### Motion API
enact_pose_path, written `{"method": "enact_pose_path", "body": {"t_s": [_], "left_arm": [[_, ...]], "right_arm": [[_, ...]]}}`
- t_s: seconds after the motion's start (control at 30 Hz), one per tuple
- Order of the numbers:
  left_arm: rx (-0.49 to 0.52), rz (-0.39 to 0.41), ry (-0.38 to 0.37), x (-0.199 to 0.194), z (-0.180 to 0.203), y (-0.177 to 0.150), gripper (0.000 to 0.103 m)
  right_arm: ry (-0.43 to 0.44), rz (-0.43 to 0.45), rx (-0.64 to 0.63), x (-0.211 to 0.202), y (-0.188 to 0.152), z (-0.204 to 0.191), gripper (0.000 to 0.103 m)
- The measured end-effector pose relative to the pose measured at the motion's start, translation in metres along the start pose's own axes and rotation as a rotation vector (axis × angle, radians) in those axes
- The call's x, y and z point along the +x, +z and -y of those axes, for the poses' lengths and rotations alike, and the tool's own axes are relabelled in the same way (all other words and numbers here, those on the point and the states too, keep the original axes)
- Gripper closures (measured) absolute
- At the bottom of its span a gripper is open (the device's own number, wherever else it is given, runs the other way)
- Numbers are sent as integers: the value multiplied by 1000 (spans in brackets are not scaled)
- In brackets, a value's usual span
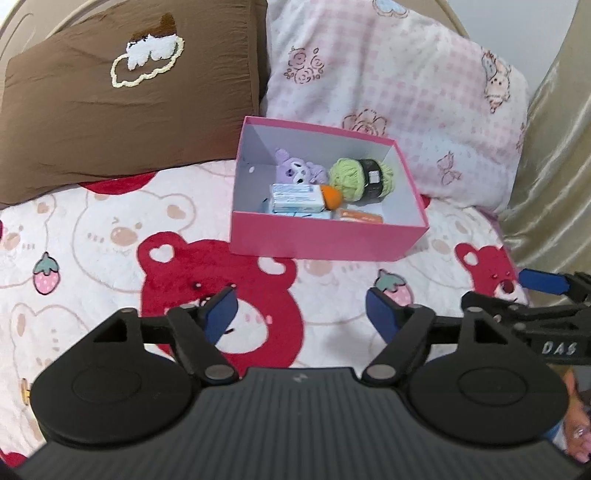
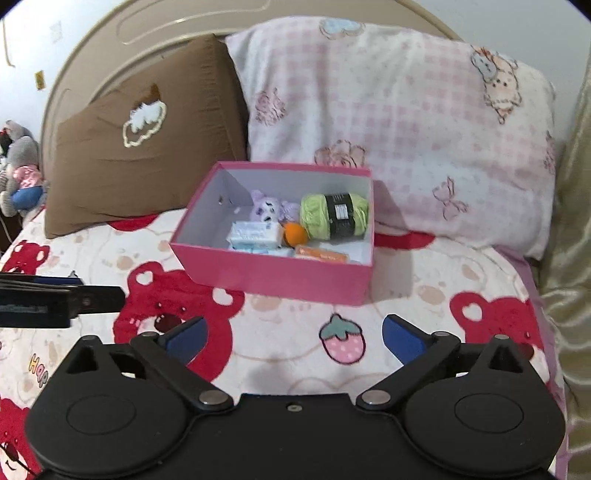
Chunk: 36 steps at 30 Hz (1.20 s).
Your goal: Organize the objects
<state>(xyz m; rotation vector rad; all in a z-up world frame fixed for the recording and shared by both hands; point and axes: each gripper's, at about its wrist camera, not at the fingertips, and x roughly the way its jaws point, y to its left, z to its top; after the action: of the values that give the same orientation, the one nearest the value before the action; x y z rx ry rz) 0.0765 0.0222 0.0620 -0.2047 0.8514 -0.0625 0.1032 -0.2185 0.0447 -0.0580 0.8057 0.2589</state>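
A pink open box (image 1: 317,238) (image 2: 273,275) sits on the bed ahead of both grippers. Inside lie a purple plush toy (image 1: 295,170) (image 2: 266,208), a green yarn ball (image 1: 360,179) (image 2: 332,214), a light blue packet (image 1: 295,197) (image 2: 255,234), an orange ball (image 1: 331,196) (image 2: 294,233) and an orange packet (image 1: 362,217) (image 2: 321,254). My left gripper (image 1: 301,314) is open and empty, low over the bedspread in front of the box. My right gripper (image 2: 293,338) is open and empty, also short of the box. Each gripper shows at the edge of the other's view (image 1: 543,282) (image 2: 74,295).
A brown pillow (image 1: 122,99) (image 2: 147,147) and a pink checked pillow (image 1: 399,96) (image 2: 406,129) lean on the headboard (image 2: 155,33) behind the box. The bedspread (image 1: 110,240) (image 2: 424,295) has red bear prints. Gold fabric (image 1: 554,166) hangs at right. Plush toys (image 2: 20,166) sit far left.
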Motion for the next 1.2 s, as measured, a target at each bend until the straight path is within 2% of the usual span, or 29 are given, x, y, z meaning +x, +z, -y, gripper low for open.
{"method": "enact_pose_path", "body": {"t_s": [0.1,0.17,0.33,0.5,0.67,0.83,1.0,1.2], "left_arm": [[12,-6,37,2,-3,-3,16],[20,-14,47,3,-5,-4,8],[35,-47,56,6,-7,-5,1],[22,-99,78,12,-8,-9,1],[55,-107,138,14,-2,-11,1],[62,-117,150,15,-1,-10,1],[66,-145,203,19,-3,-10,1],[51,-166,192,22,-3,-9,1]], "right_arm": [[-5,-11,27,1,-4,-1,1],[-13,-8,32,-1,-5,-4,1],[-40,1,20,-6,-6,-12,1],[-43,-9,22,-7,-8,-14,1],[-60,-19,27,-6,-9,-14,1],[-80,-22,53,0,-11,-10,1],[-85,-45,58,6,-15,-8,1],[-97,-71,72,8,-19,-2,1]]}}
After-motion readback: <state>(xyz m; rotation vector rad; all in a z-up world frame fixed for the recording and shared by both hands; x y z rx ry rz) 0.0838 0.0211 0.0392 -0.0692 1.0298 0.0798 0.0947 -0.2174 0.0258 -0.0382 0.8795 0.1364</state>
